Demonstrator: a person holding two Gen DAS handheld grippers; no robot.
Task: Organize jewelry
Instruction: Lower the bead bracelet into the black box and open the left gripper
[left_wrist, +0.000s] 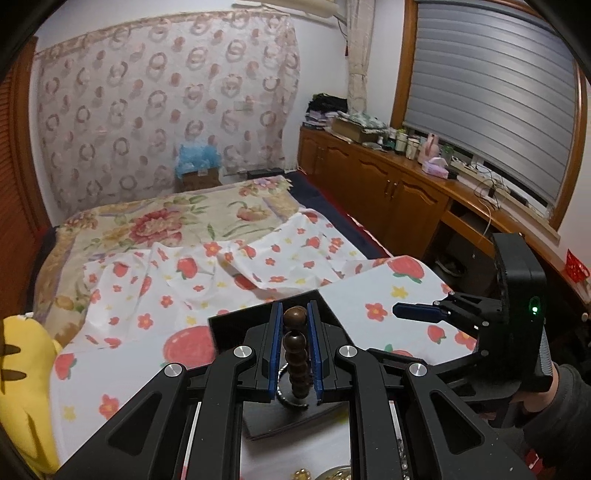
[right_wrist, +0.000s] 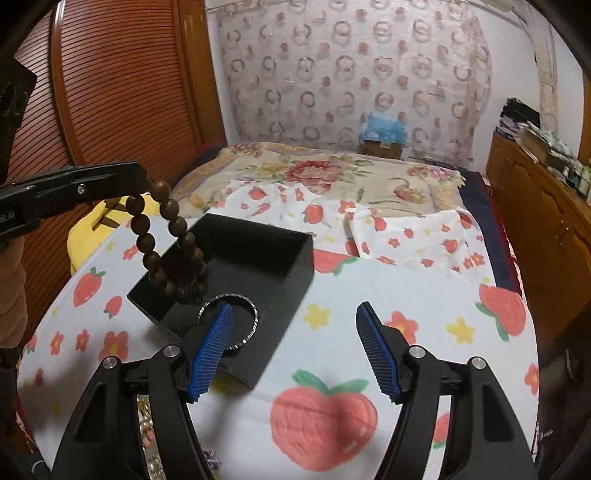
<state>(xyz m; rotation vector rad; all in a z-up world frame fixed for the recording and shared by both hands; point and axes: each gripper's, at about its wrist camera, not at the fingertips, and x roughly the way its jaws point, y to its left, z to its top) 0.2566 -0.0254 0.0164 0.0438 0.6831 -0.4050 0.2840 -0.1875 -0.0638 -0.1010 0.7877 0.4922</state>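
Left hand-held gripper (left_wrist: 294, 334): pinched tight on brown bead bracelet (right_wrist: 162, 236), dangling over open black box (right_wrist: 258, 254) holding a silver bangle (right_wrist: 242, 325). Right hand-held gripper (right_wrist: 295, 339): spread wide, empty, above strawberry-print worktop (right_wrist: 369, 332).

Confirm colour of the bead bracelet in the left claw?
Dark brown round wooden bead bracelet, hanging from the left claw; the right wrist view shows it best.
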